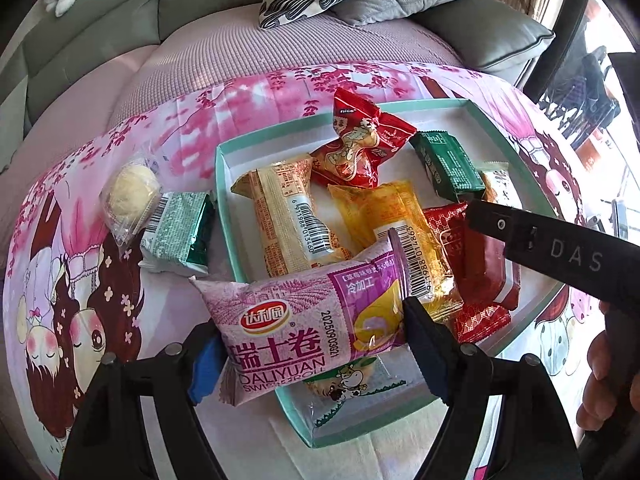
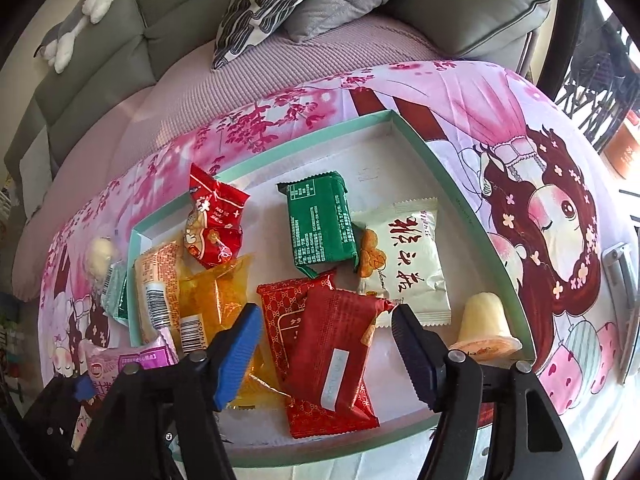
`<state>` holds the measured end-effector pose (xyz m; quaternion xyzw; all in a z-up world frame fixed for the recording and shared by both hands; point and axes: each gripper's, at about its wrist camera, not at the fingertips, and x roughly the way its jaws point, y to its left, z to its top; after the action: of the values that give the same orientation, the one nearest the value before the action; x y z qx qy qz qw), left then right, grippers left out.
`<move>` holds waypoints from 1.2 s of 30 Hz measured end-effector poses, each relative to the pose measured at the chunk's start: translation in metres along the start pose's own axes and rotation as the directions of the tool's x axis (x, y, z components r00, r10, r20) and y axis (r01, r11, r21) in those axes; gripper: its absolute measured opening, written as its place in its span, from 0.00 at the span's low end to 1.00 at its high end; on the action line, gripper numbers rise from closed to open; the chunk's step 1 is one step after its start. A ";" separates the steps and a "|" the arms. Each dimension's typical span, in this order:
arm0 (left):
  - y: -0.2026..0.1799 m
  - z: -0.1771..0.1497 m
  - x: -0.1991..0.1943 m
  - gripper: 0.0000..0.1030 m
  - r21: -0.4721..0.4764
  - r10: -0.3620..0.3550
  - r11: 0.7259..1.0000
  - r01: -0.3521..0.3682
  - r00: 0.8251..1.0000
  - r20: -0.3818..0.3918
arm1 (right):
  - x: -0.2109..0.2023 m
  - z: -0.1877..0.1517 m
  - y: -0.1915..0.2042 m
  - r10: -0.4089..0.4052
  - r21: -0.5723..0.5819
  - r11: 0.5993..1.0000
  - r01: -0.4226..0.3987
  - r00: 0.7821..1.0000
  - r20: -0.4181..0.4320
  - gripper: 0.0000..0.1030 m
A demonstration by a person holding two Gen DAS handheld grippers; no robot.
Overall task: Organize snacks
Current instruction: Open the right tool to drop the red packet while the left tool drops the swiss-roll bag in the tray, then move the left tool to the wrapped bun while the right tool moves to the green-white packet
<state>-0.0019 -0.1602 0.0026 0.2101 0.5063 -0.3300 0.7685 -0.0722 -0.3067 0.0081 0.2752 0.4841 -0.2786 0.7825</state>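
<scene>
A teal-rimmed white tray (image 1: 224, 184) (image 2: 440, 168) on the pink cartoon cloth holds several snack packets. My left gripper (image 1: 308, 320) is shut on a purple Swiss roll packet (image 1: 296, 320), held over the tray's near left corner; the same packet (image 2: 128, 360) shows at the lower left of the right wrist view. My right gripper (image 2: 324, 316) stands open over a plain red packet (image 2: 336, 344), which lies on a patterned red packet (image 2: 280, 304) in the tray, with neither pad pressing on it. In the left wrist view one right gripper finger (image 1: 496, 224) reaches in above those red packets.
In the tray: a green packet (image 2: 320, 224), a white packet (image 2: 408, 264), a jelly cup (image 2: 484, 328), a red sweet bag (image 1: 356, 140), tan (image 1: 280, 216) and orange (image 1: 384, 216) rolls. Left of the tray lie a wrapped pastry (image 1: 128, 196) and a green foil packet (image 1: 180, 232). Behind is a sofa with cushions (image 2: 280, 4).
</scene>
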 end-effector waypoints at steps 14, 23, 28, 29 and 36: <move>0.001 0.001 -0.006 0.92 -0.024 -0.012 1.000 0.014 0.999 0.053 | 0.003 0.000 0.001 -0.011 -0.007 1.000 0.011 1.000 -0.001 0.83; 0.017 0.003 -0.015 0.92 -0.099 -0.028 0.994 0.036 0.997 0.078 | 0.003 0.000 0.000 -0.010 -0.011 1.000 0.010 1.000 0.005 0.89; 0.029 0.003 -0.021 0.92 -0.144 -0.035 0.988 0.049 0.995 0.098 | 0.004 0.000 -0.001 0.001 -0.013 1.000 -0.001 1.000 0.010 1.00; 0.031 0.004 -0.022 0.93 -0.153 -0.040 0.987 0.055 0.994 0.100 | 0.004 0.000 -0.001 0.002 -0.015 1.000 -0.002 1.000 0.016 1.00; 0.051 0.003 -0.022 0.93 -0.222 -0.019 0.974 0.041 0.995 0.098 | 0.004 0.001 -0.001 0.012 -0.020 1.000 -0.011 1.000 0.018 1.00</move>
<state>0.0310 -0.1204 0.0232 0.0987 0.5063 -0.2921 0.8053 -0.0708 -0.3081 0.0049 0.2677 0.4783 -0.2717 0.7911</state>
